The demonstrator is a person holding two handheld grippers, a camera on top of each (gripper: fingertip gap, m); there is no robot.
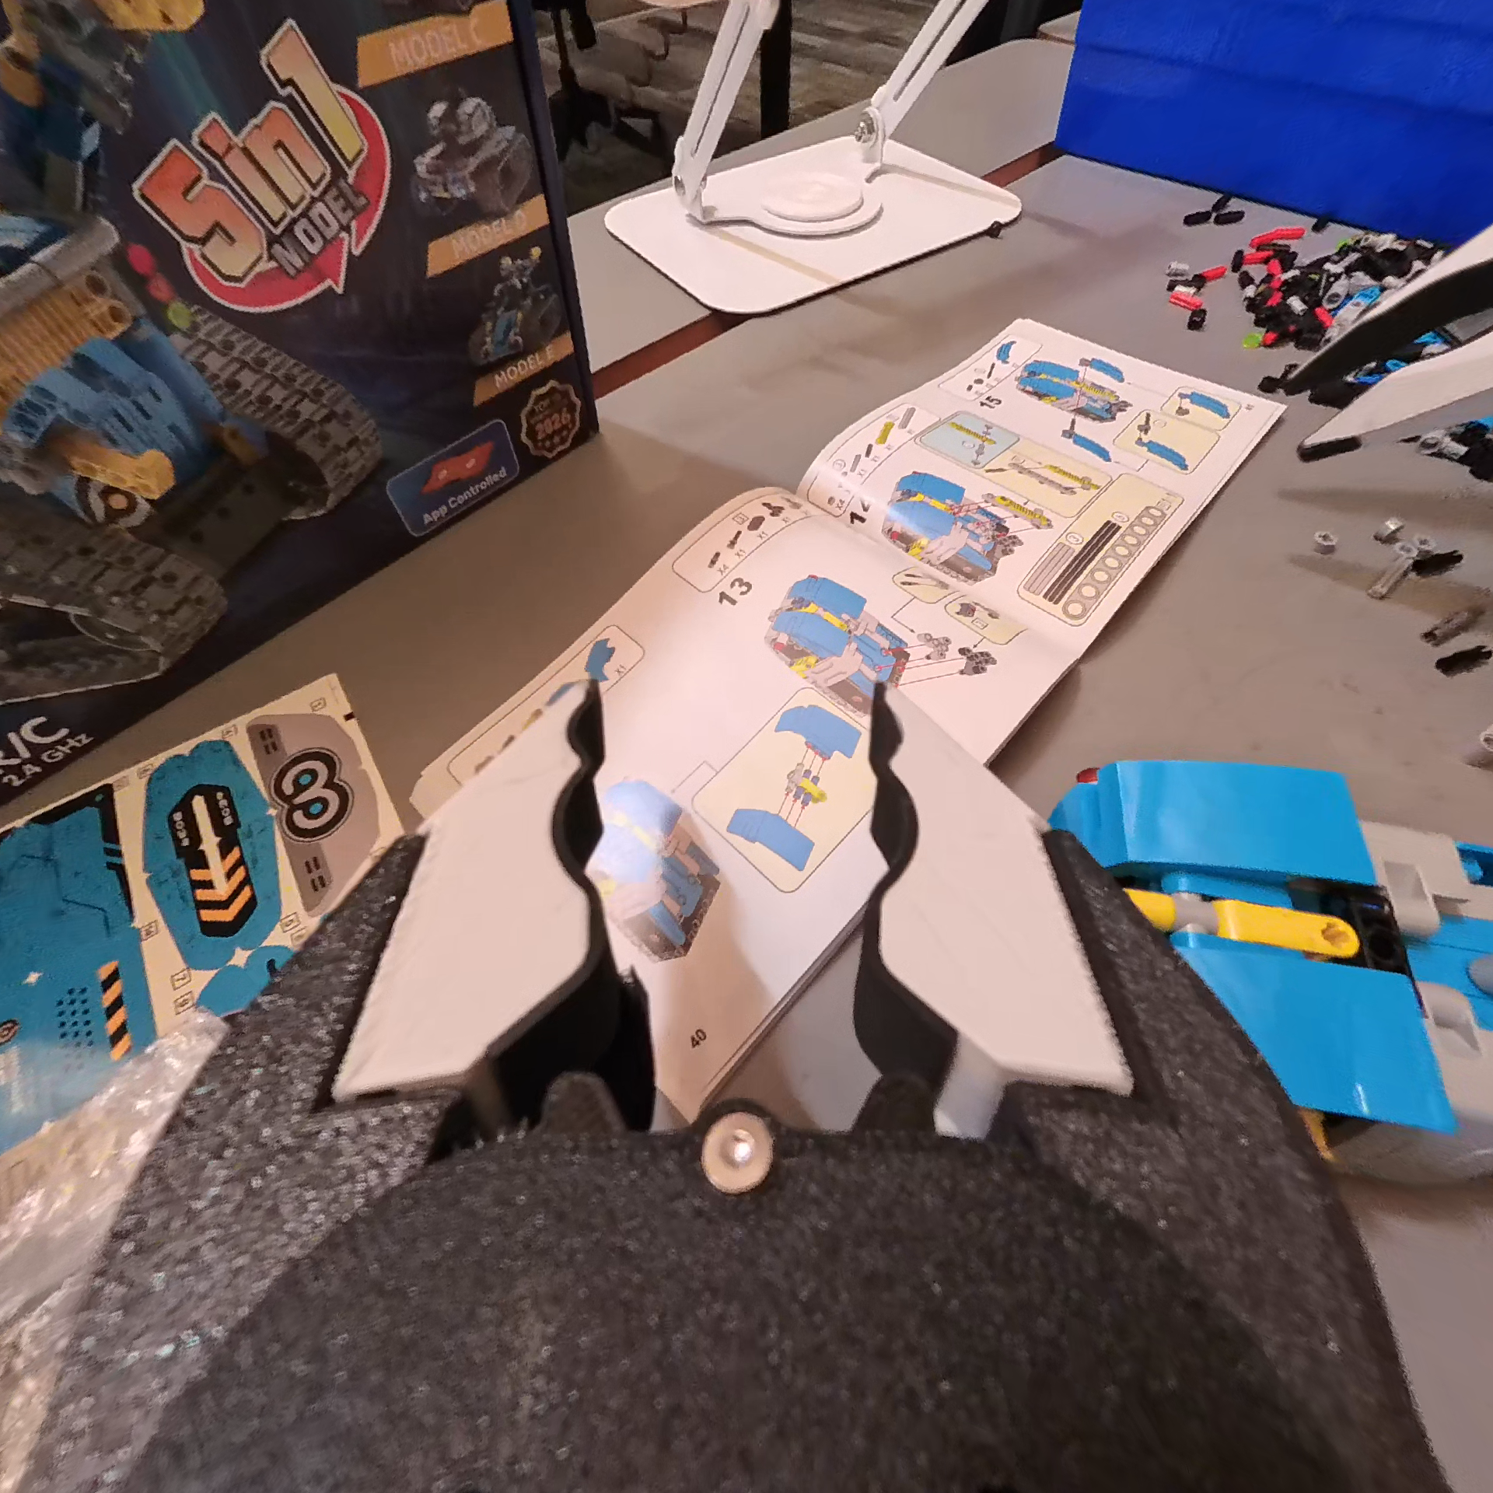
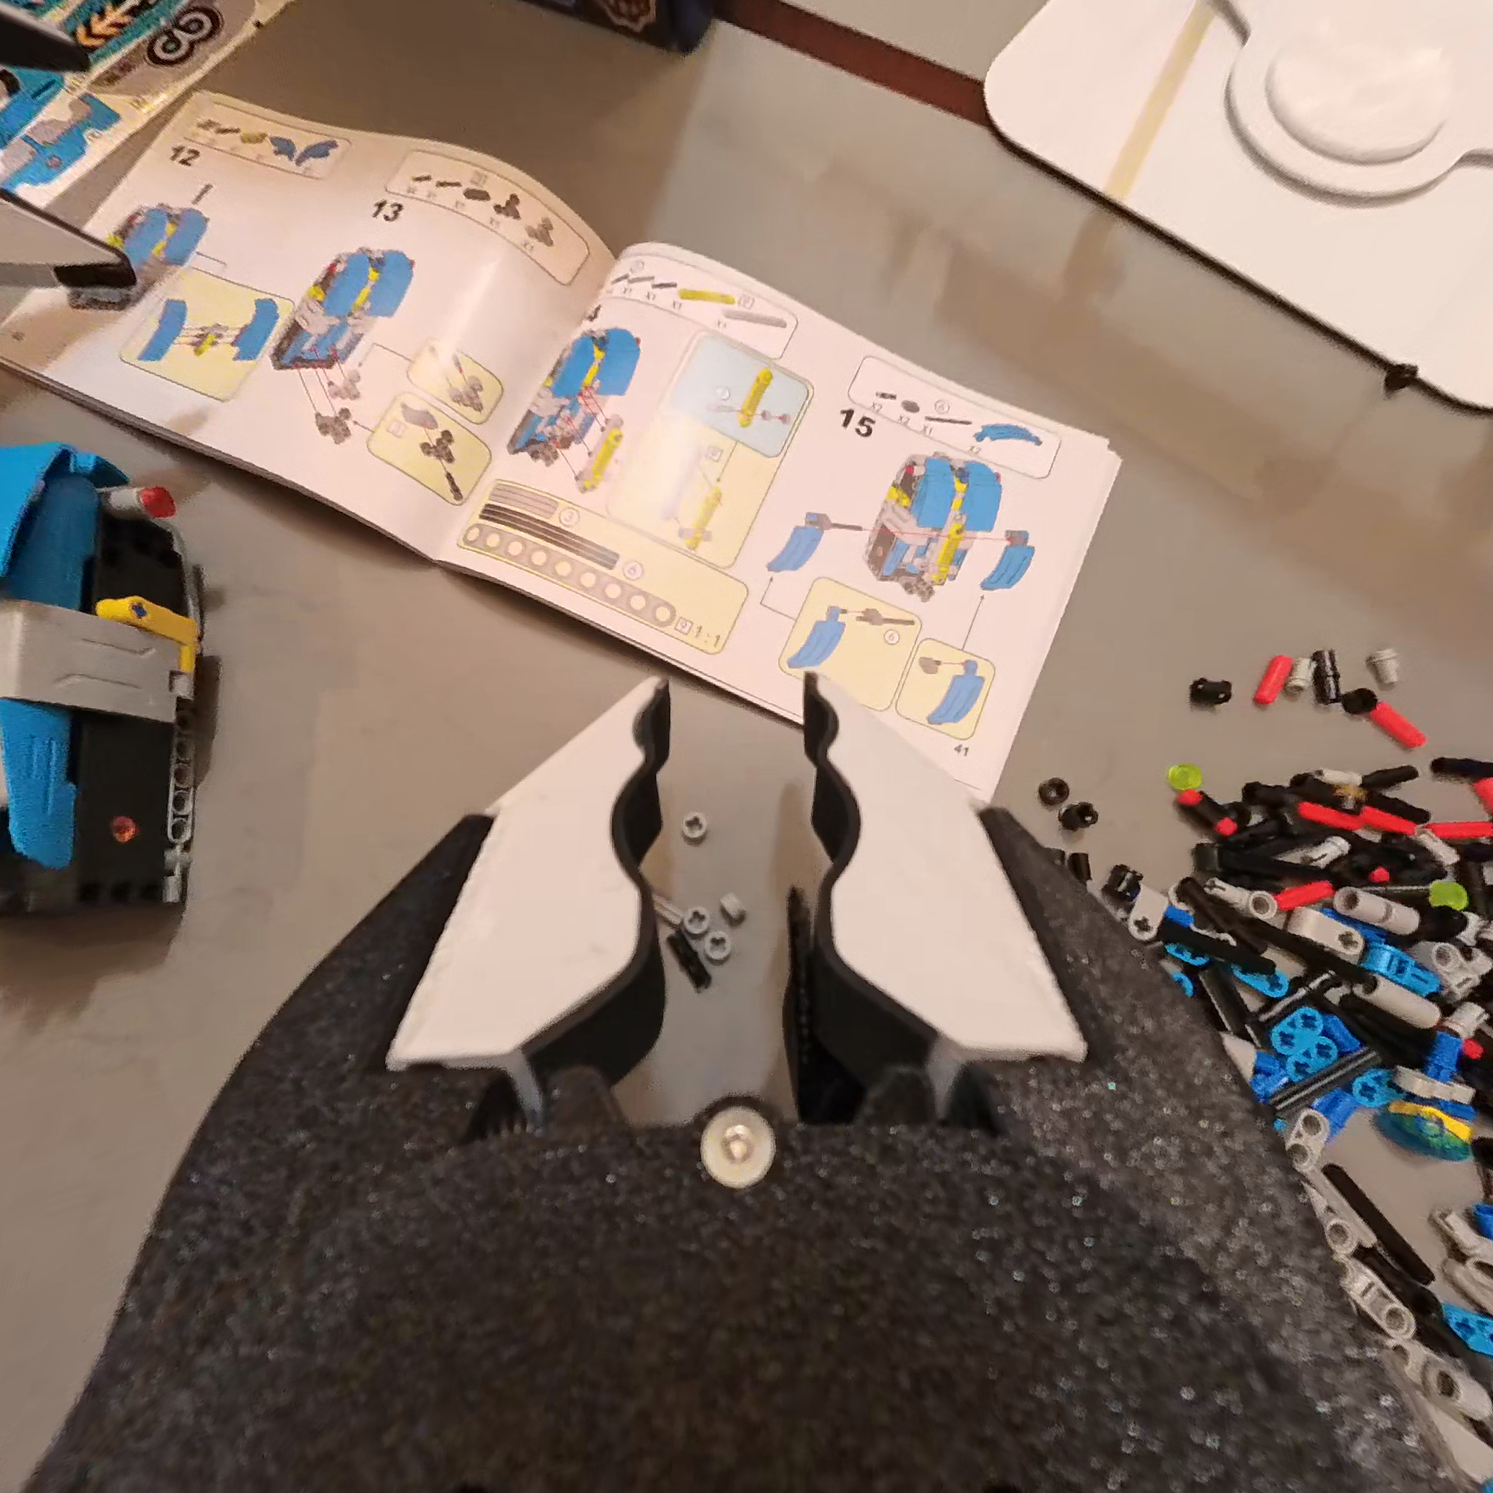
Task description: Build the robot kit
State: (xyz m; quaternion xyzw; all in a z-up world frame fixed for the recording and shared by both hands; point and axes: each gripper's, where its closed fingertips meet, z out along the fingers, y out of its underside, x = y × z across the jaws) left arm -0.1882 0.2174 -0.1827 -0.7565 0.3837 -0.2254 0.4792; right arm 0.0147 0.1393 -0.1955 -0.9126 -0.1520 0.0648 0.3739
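Note:
My left gripper (image 1: 737,693) is open and empty, held above the left page of an open instruction booklet (image 1: 929,565) on a grey table (image 1: 452,582). A partly built blue, yellow and grey brick model (image 1: 1260,913) lies just right of it. My right gripper (image 2: 737,691) is open and empty, hovering over a few small grey and black parts (image 2: 704,929) near the booklet's (image 2: 565,388) front edge. The model (image 2: 89,687) lies to its left. The left gripper's fingers (image 2: 73,258) show at the far left of the right wrist view.
A large pile of loose black, red, blue and grey parts (image 2: 1325,953) lies at the right. The kit box (image 1: 267,323) stands at the back left, with a sticker sheet (image 1: 186,856) in front of it. A white stand base (image 1: 808,234) sits behind the booklet. The right gripper's fingers (image 1: 1389,347) show at right.

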